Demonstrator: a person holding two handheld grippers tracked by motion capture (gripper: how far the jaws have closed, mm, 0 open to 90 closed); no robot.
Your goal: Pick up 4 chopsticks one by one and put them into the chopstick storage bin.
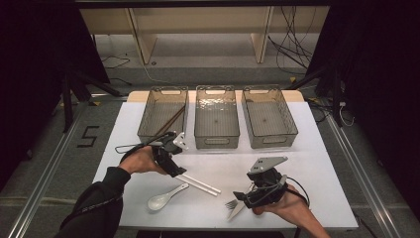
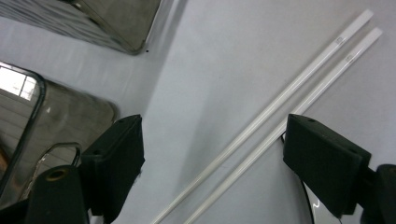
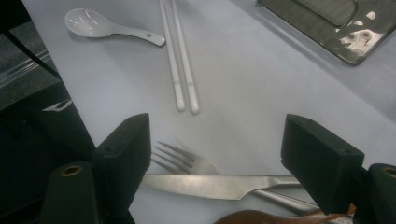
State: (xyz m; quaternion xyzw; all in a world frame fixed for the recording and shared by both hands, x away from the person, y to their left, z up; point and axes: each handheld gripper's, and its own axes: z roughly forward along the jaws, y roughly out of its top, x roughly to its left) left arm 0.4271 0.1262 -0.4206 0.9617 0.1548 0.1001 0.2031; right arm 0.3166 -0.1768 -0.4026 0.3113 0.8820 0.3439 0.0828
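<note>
In the high view the left gripper point(image 1: 174, 168) sits left of centre, low over the white table point(image 1: 317, 173), right at the upper-left ends of a pair of white chopsticks point(image 1: 200, 184) that run diagonally down toward the lower middle of the frame. In the left gripper view its two black jaws stand wide apart with nothing between them but table and the chopsticks point(image 2: 275, 116), which cross the frame from the upper right down to the bottom centre, lying side by side and flat on the surface (the jaws do not touch them). The right gripper point(image 1: 246, 196) is in the lower right of the high view, held over a fork point(image 1: 231, 203) and a knife point(image 1: 236, 211). In the right gripper view its jaws are likewise spread, the knife point(image 3: 219, 184) lying crosswise between them over the fork point(image 3: 187, 161), with a brown wooden piece at the bottom edge that I cannot identify. A white spoon point(image 1: 166, 197) lies in the lower left of the table area, just beside the chopsticks. Three clear bins stand in a row across the upper middle; the left bin point(image 1: 148, 116) holds a pair of dark chopsticks point(image 1: 171, 121).
</note>
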